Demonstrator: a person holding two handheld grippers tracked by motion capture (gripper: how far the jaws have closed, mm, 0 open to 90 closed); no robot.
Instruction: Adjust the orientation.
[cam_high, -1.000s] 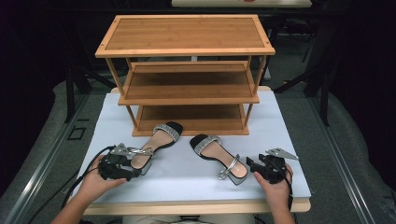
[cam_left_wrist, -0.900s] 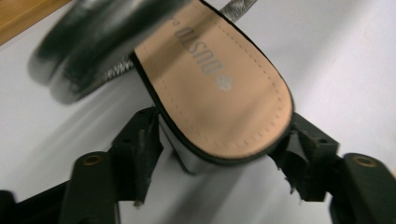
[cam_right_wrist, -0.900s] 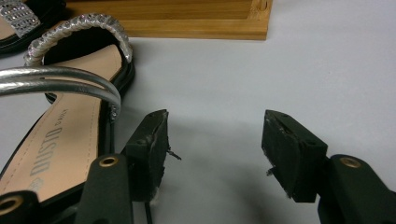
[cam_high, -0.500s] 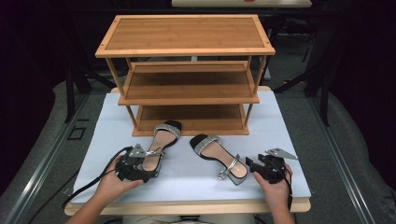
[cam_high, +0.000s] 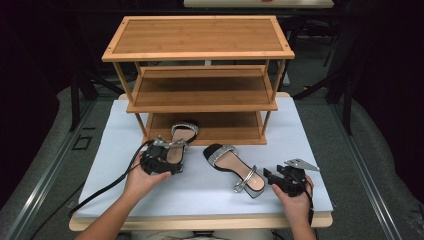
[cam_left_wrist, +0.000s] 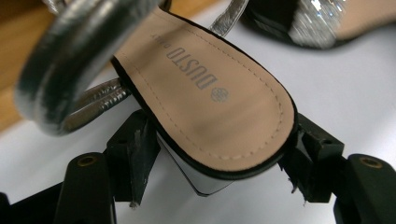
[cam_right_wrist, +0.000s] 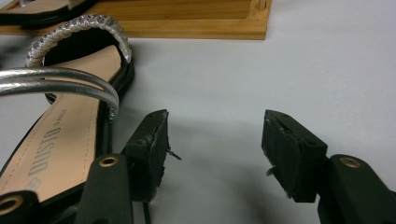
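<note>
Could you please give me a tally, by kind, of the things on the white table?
Black heeled sandals with silver straps: 2 (left sandal, right sandal)
Three-tier wooden shoe rack: 1
Black handheld grippers: 2 (left gripper, right gripper)
Total: 5

A three-tier bamboo shoe rack (cam_high: 200, 75) stands at the far edge of the white tabletop (cam_high: 310, 145), which is ringed by what looks like grey floor (cam_high: 380, 165).

Left sandal's (cam_high: 176, 145) heel behind the left gripper (cam_high: 159, 162); its toe under the shelf (cam_high: 200, 97).
</note>
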